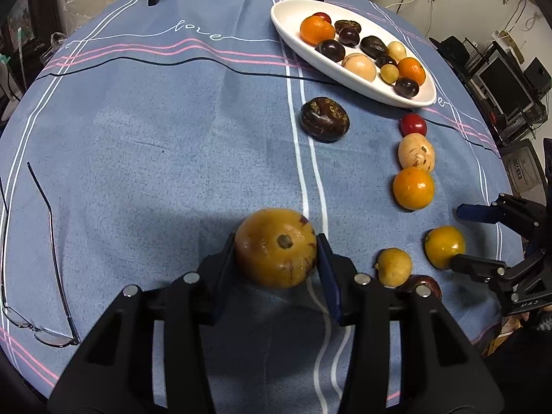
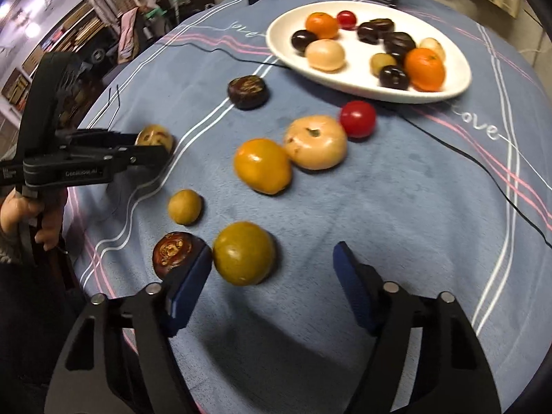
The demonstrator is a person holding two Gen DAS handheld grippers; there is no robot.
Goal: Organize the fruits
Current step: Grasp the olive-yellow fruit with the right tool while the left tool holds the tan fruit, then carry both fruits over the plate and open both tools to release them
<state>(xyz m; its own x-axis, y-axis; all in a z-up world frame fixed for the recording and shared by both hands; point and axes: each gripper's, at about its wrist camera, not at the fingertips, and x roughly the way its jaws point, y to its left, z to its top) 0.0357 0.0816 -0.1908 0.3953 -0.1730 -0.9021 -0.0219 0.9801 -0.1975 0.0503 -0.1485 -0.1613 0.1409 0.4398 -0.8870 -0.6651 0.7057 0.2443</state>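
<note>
Left wrist view
- Left gripper (image 1: 276,253): lower centre of the frame, its two blue pads pressed on either side of a brownish-yellow fruit (image 1: 276,252) that sits on the blue tablecloth (image 1: 172,120).
- Right gripper (image 1: 459,238): right edge, jaws spread around a yellow-orange fruit (image 1: 444,246); the lower finger touches it, the upper one stands clear.
- White oval plate (image 1: 286,24): upper right, holding oranges, dark round fruits, pale fruits and one red one.
- Loose fruits: a dark brown fruit (image 1: 324,119) centre right; below the plate a line of a red fruit (image 1: 413,124), a pale tan fruit (image 1: 415,151) and an orange (image 1: 413,188).
- Small yellow fruit (image 1: 394,266): lower right, just beside a dark reddish fruit (image 1: 422,284) partly hidden behind the left gripper's body.
- Eyeglasses (image 1: 38,324): left edge, lying folded open on the cloth.

Right wrist view
- Right gripper (image 2: 272,269): bottom of the frame, jaws apart; the yellow-orange fruit (image 2: 244,253) lies between them against the left pad, well clear of the right pad.
- Dark reddish fruit (image 2: 174,253): just left of that pad.
- Left gripper (image 2: 157,146): left edge, held by a hand (image 2: 20,214), closed on the brownish-yellow fruit (image 2: 155,137).
- Plate (image 2: 372,89): upper right, on the tablecloth (image 2: 414,189).
- Middle of the frame: orange (image 2: 263,166), tan fruit (image 2: 315,142), red fruit (image 2: 357,118), small yellow fruit (image 2: 184,206), dark brown fruit (image 2: 247,92).
</note>
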